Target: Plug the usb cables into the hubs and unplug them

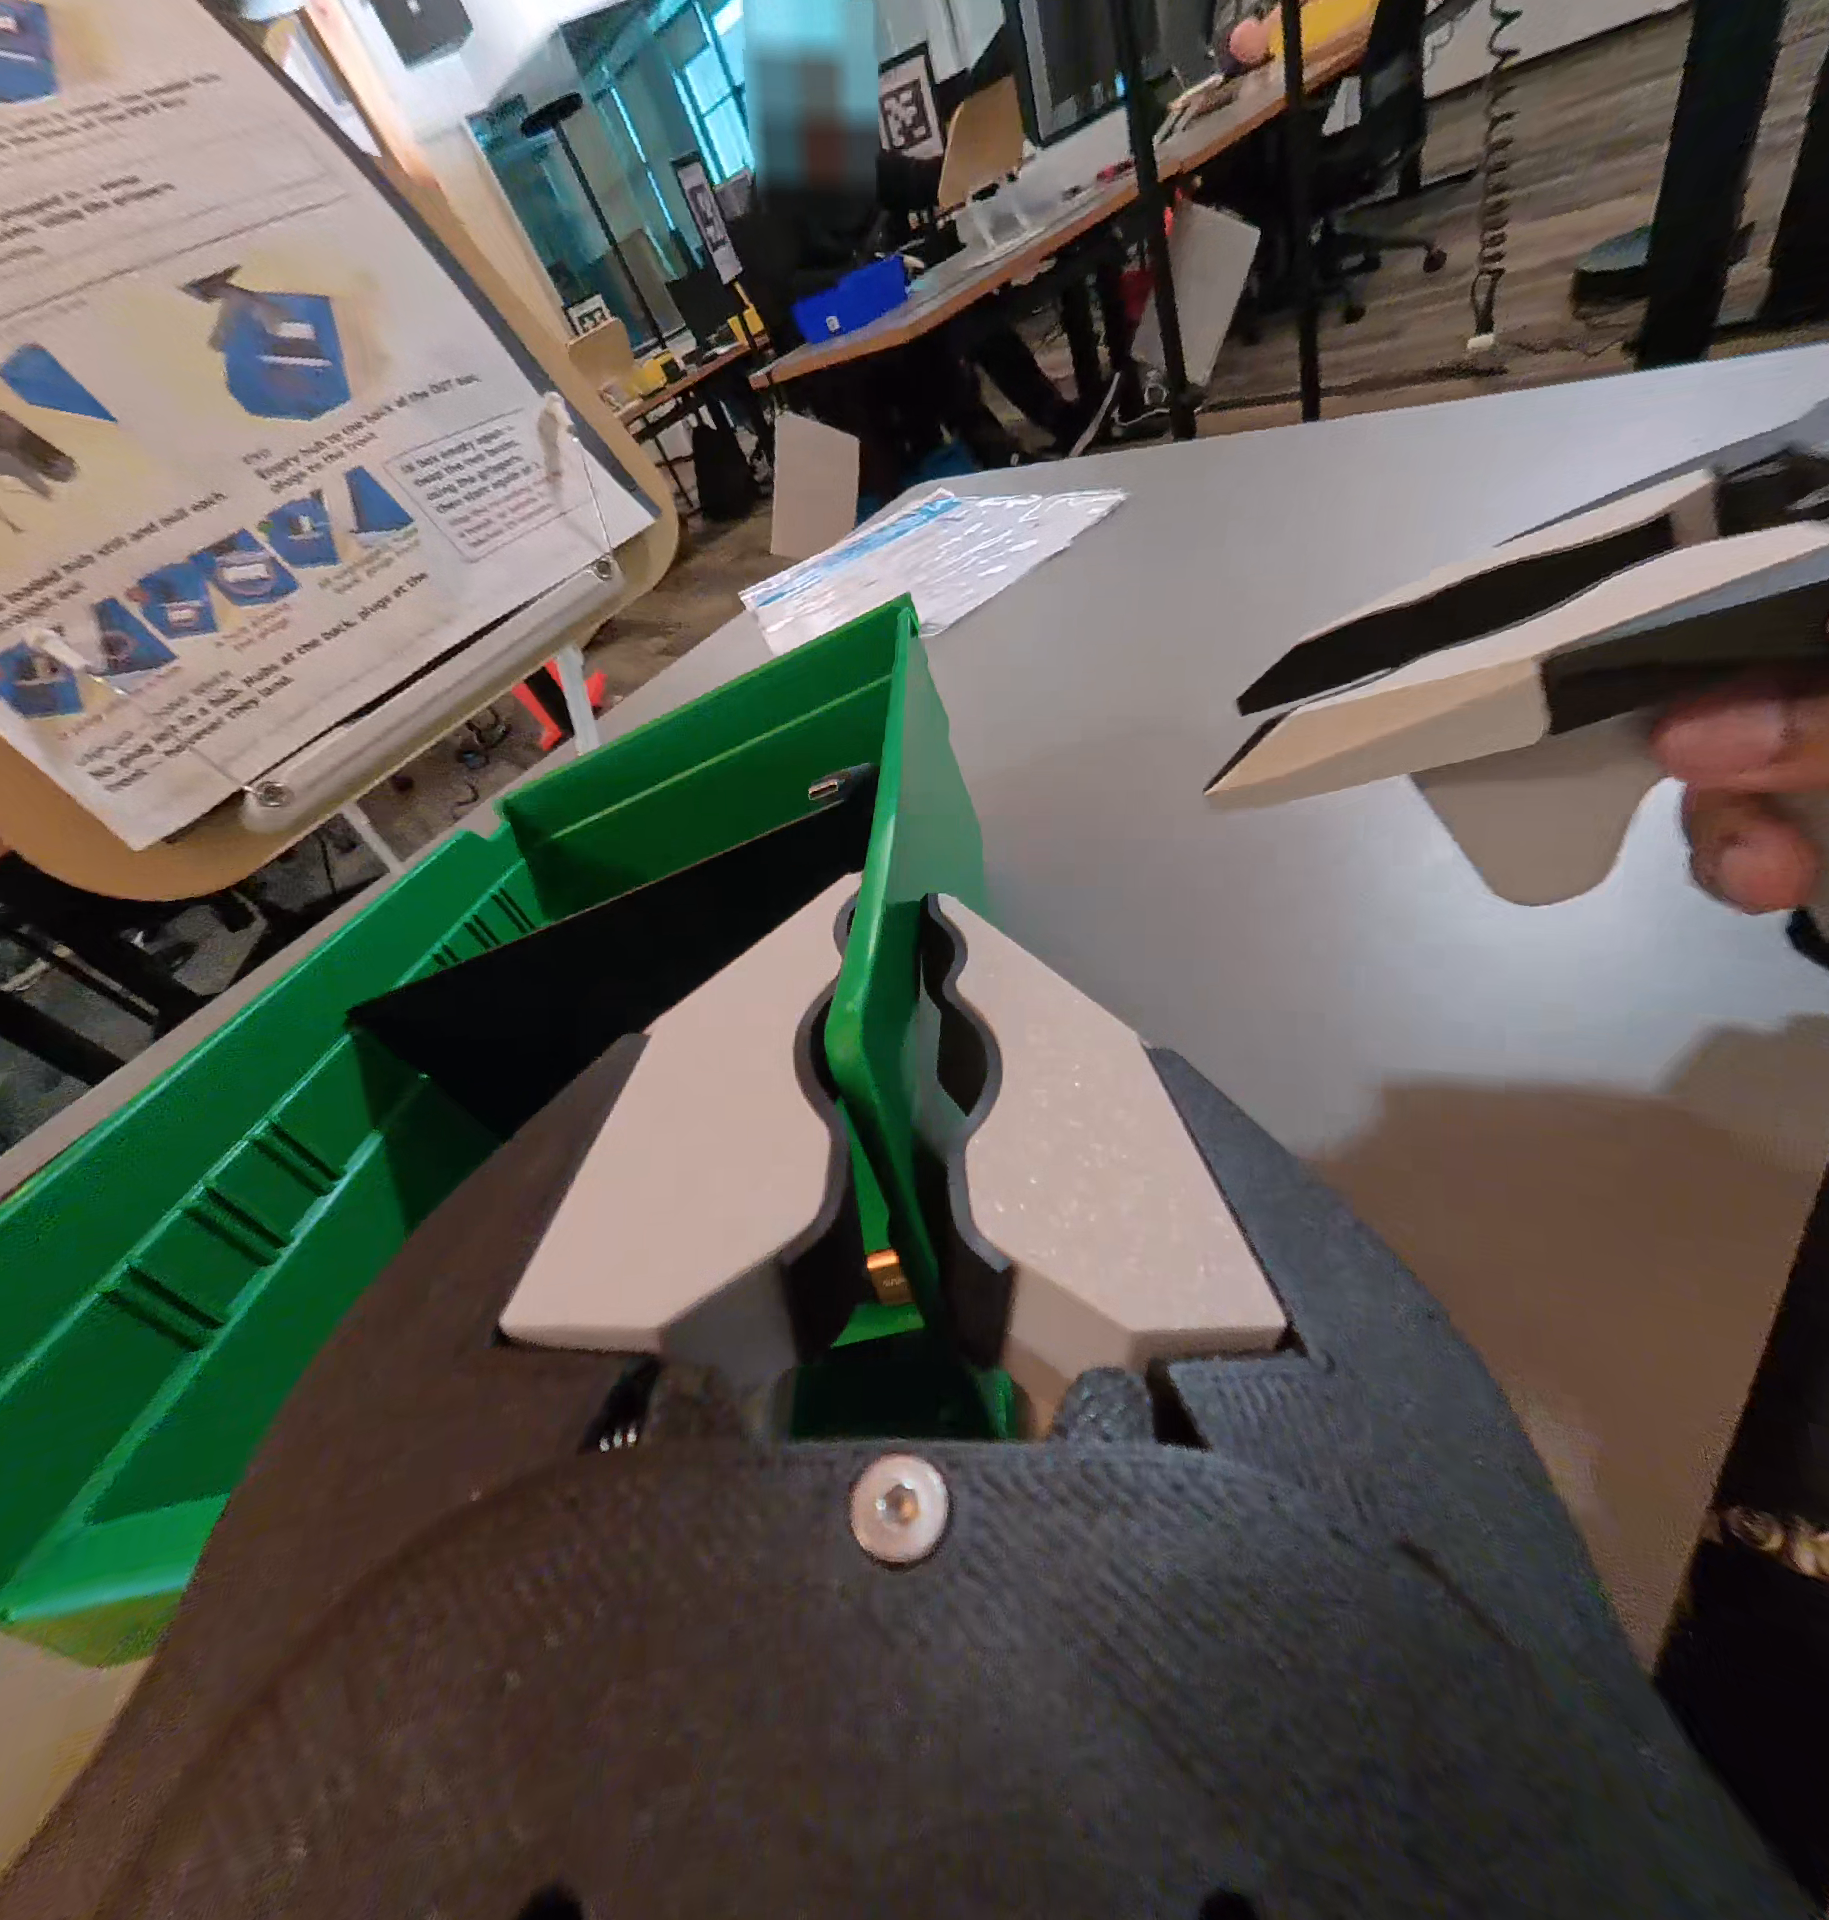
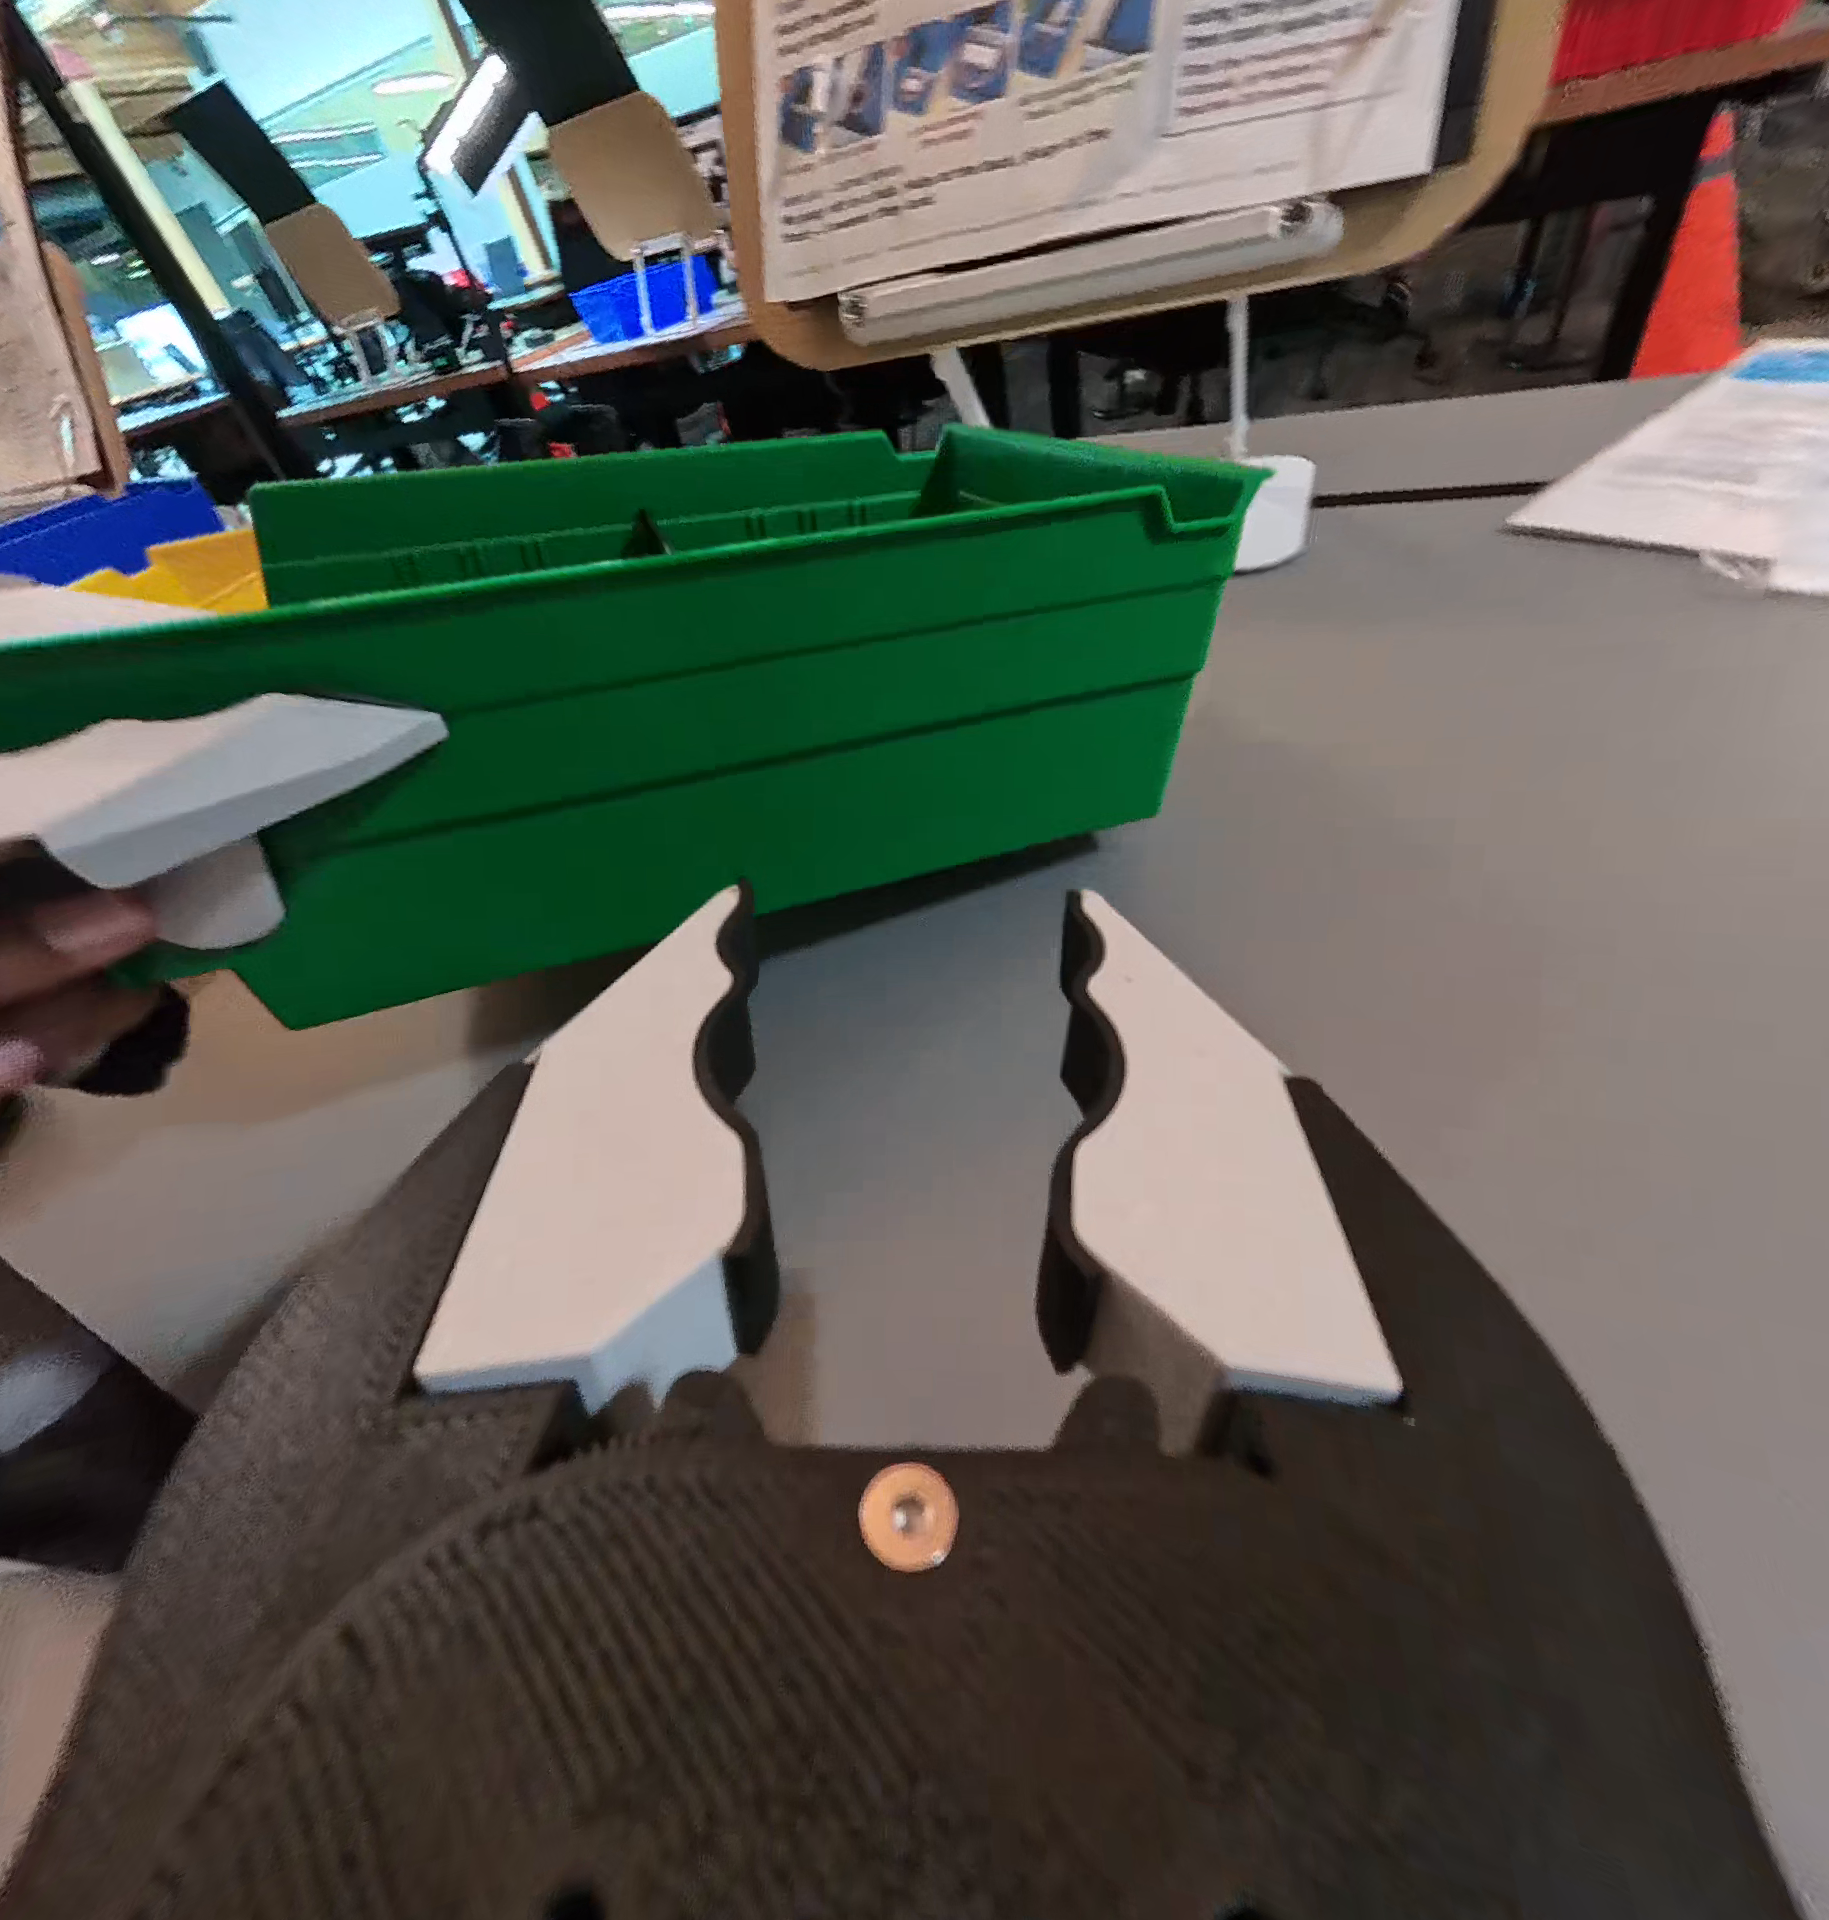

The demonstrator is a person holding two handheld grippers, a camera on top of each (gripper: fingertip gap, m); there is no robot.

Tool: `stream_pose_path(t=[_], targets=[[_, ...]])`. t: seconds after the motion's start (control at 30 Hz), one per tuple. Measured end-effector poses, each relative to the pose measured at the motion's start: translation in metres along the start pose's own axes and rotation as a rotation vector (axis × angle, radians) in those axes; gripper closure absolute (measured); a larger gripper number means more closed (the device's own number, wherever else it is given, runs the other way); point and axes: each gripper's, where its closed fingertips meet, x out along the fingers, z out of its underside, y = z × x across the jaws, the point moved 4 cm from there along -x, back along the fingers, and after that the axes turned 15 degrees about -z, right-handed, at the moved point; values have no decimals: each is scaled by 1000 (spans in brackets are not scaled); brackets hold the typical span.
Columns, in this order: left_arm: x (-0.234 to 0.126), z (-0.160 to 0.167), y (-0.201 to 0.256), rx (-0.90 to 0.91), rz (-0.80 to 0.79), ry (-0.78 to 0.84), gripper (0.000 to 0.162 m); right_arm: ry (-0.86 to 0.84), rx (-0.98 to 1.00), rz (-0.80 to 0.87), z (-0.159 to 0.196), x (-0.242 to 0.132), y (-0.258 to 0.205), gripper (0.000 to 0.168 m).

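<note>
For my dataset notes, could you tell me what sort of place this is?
Probably an open-plan lab or workshop: long workbenches with office chairs behind, an illustrated instruction board beside the table, and coloured parts bins like the green one.

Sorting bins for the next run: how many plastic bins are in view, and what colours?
3. The green bin sits on the grey table, gripped by the left gripper. A blue bin and a yellow bin lie behind its left end. Others may be hidden.

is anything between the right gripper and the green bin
Nothing visible. The right gripper hangs open over bare grey table, with the green bin straight ahead of its fingertips. The left gripper is shut on the bin's side wall, off to one side of that path.
</note>
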Motion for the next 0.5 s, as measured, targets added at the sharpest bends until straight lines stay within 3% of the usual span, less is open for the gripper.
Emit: stream_pose_path(t=[0.23, 0.37, 0.5], targets=[[20, 11, 36, -27, 74, 6, 159, -37, 26, 49, 17, -18, -3, 109], [22, 15, 51, 12, 101, -2, 151, -72, 9, 46, 23, -16, -9, 108], [17, 16, 59, -67, 195, -16, 142, -61, 16, 29, 22, -16, -11, 108]])
